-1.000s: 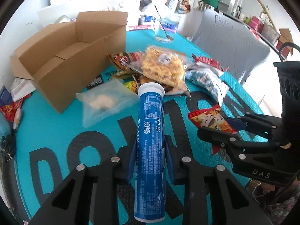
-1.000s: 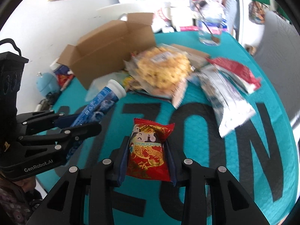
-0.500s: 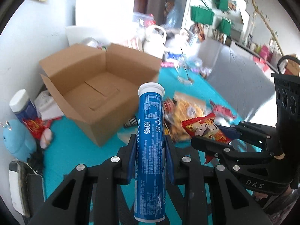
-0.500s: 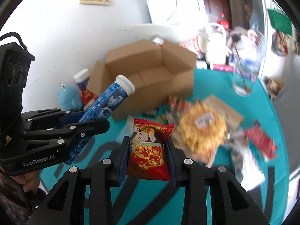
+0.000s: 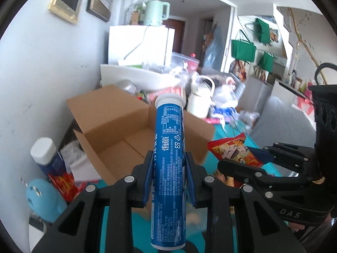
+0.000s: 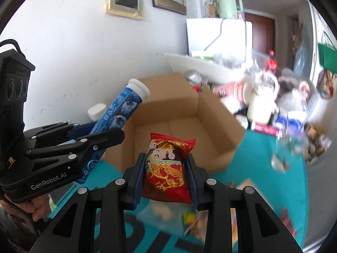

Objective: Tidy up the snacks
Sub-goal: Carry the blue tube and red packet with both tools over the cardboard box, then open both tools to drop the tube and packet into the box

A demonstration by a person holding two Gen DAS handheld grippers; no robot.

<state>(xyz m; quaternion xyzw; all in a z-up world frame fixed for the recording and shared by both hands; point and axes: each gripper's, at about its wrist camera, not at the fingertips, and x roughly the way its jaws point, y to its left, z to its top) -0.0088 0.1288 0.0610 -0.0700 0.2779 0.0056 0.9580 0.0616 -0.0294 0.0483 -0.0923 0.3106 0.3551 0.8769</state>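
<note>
My left gripper (image 5: 168, 164) is shut on a blue tablet tube (image 5: 169, 168) with a white cap, held in the air in front of the open cardboard box (image 5: 118, 130). My right gripper (image 6: 166, 166) is shut on a red snack packet (image 6: 166, 168) with a cartoon figure, held just before the box (image 6: 189, 126), whose inside looks bare. The right gripper with the packet (image 5: 233, 151) shows at the right of the left wrist view. The left gripper with the tube (image 6: 118, 116) shows at the left of the right wrist view.
The box sits on a teal table (image 6: 263, 189) against a white wall. A white-capped bottle (image 5: 46, 158) and a blue toy (image 5: 42, 196) stand left of the box. A white jug (image 5: 200, 99), a glass (image 6: 282, 154) and snack bags (image 6: 316, 145) lie to the right.
Both grippers have risen and moved toward the box with their loads. The snack pile has dropped out of the left wrist view, and the box now fills the middle of both views.
</note>
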